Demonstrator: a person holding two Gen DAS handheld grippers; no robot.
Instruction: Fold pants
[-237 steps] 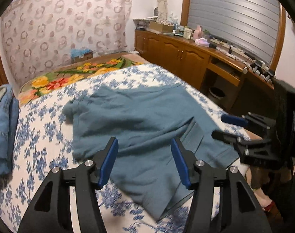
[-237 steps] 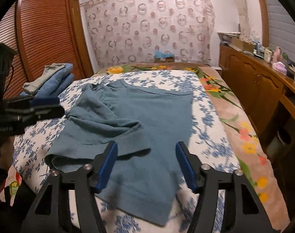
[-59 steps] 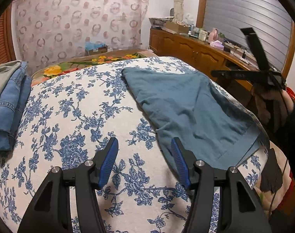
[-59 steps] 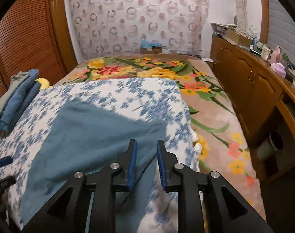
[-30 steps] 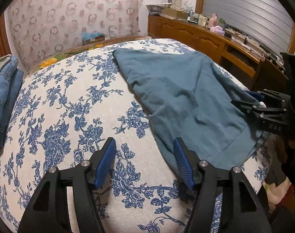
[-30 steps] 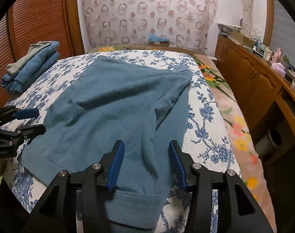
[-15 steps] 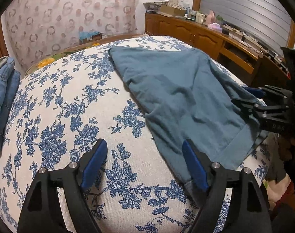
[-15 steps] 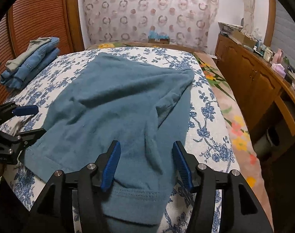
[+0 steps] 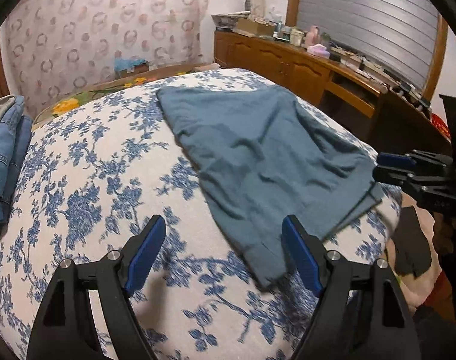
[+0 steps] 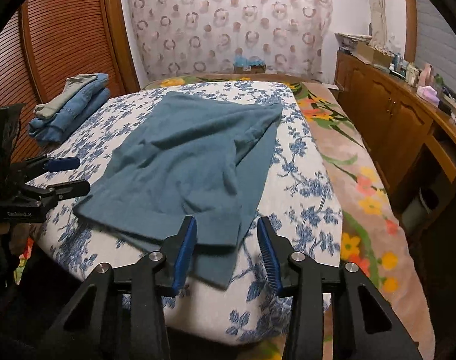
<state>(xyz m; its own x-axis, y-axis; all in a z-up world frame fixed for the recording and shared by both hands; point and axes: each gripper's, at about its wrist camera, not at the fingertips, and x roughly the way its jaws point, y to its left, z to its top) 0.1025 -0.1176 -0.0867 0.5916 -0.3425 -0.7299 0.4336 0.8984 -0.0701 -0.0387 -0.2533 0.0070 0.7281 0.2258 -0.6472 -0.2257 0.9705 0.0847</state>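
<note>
A bed (image 10: 306,186) with a blue-flowered white cover fills both views. On its far left side lies a stack of folded jeans (image 10: 69,111), well apart from the work. A flowered blanket (image 10: 360,180) runs along the bed's right side, and beyond it stands a wooden cabinet (image 10: 387,111) with bottles and boxes on top. A patterned curtain (image 10: 228,21) hangs behind the bed, with a small box (image 10: 249,66) at its foot. Nothing lies between the tongs and the cloth.

The pants (image 10: 192,162), teal and soft, lie on the cover toward the near edge of the bed, folded over themselves, with wrinkles across the middle and a raised fold on the right side. The hem end (image 10: 216,258) reaches the near edge.

The left tongs (image 9: 222,258) are wide apart and hold nothing; one pants corner (image 9: 264,270) lies just inside the right finger. The right tongs (image 10: 228,252) are closing, with the hem end between the fingers but not gripped.
</note>
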